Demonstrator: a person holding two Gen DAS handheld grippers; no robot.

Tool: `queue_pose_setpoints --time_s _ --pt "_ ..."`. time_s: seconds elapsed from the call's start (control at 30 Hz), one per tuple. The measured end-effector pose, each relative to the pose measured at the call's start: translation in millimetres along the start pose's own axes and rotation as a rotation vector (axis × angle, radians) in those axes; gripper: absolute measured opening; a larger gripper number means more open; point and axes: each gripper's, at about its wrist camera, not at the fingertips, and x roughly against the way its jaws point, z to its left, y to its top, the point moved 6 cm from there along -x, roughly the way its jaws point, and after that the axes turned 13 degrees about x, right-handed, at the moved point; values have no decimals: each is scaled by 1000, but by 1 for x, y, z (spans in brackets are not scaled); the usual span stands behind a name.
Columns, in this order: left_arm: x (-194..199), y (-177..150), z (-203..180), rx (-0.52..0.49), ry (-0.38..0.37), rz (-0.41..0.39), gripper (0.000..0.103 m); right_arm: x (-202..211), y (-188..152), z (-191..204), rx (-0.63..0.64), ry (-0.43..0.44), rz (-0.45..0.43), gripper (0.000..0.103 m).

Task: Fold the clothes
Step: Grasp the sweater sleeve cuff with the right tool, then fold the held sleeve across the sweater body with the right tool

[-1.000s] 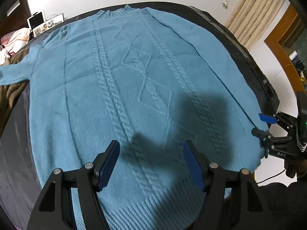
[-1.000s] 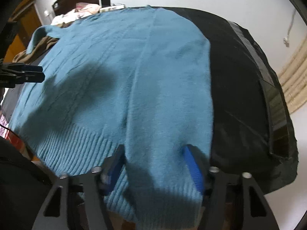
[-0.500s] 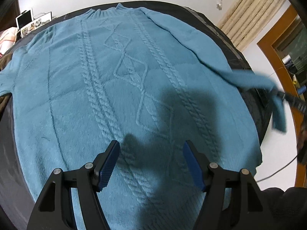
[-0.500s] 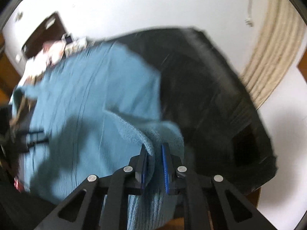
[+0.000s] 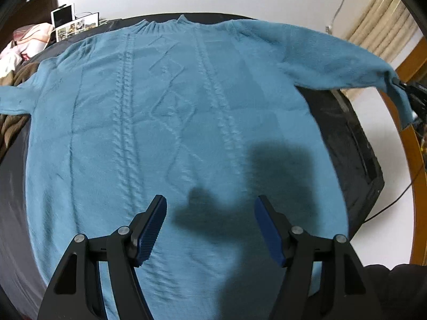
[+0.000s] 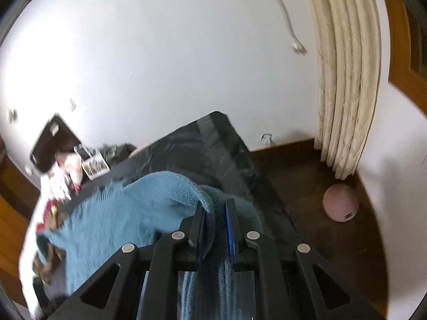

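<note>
The sweater (image 5: pixel 173 122) is a soft teal blue, knitted with two raised cable braids and a chain of diamonds down its middle, and it has a ribbed collar. It lies on a black cover (image 5: pixel 344 138), with a cream pleated curtain (image 6: pixel 347 66) against a white wall (image 6: pixel 160 53). Both grippers are black with blue pads (image 5: pixel 153 229), and a pale pink round thing (image 6: pixel 340 202) sits on the dark brown floor (image 6: pixel 293 170).

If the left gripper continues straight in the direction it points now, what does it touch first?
Most likely the blue sweater lying flat on the bed: the open left gripper points down at its lower front, nothing between. Depth is uncertain.
</note>
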Motion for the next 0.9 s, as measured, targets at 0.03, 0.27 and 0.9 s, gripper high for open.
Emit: queue_pose_setpoints --time_s 0.03,0.27,0.9 --pt "0 -2 -7 4 5 -6 72 -9 5 -11 -32 18 7 15" --pt "1 -13 -37 34 35 -26 72 -50 17 -25 -106 186 86 15" --pt "22 5 -13 122 14 -74 72 -89 -11 167 -146 683 288 15"
